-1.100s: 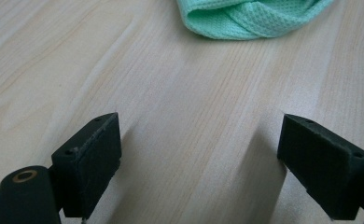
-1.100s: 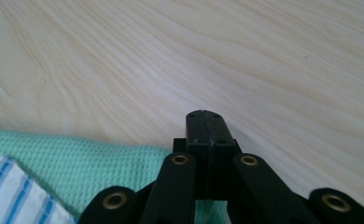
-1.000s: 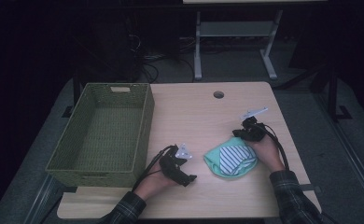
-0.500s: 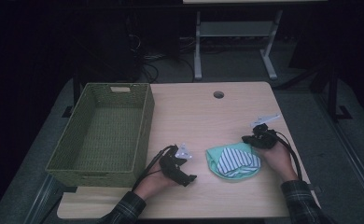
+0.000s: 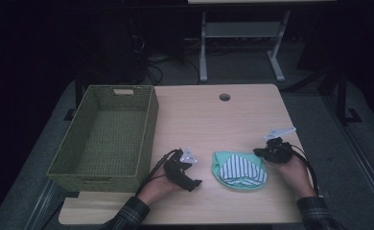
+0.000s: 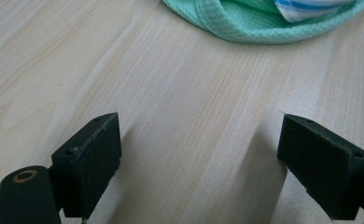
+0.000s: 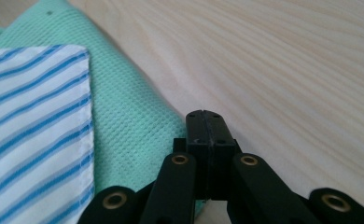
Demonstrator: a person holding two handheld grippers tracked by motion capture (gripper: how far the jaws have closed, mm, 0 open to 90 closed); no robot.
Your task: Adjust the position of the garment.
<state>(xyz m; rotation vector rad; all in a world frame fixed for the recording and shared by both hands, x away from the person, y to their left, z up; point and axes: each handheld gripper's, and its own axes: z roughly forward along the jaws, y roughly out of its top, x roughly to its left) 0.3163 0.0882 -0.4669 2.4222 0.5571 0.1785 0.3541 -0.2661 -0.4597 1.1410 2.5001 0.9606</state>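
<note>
- We are holding the left hand-held gripper [image 5: 189, 178] low over the table [image 5: 209, 120], jaws wide apart.
- We are resting the right hand-held gripper [image 5: 261, 153], jaws pressed together, at the edge of the green cloth [image 5: 223, 165].
- The striped cloth [image 5: 242, 168] is lying on it, right of the empty wicker basket [image 5: 146, 134].

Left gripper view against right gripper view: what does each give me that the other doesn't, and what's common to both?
The left gripper view alone shows the left tool open, jaws wide apart over bare table, with the green cloth ahead of them, untouched. The right gripper view alone shows the right tool with jaws pressed together at the green cloth's edge, and most of the blue-striped white fabric lying on that cloth. Shared: the light wood tabletop, the green mesh cloth and some striped fabric.
</note>
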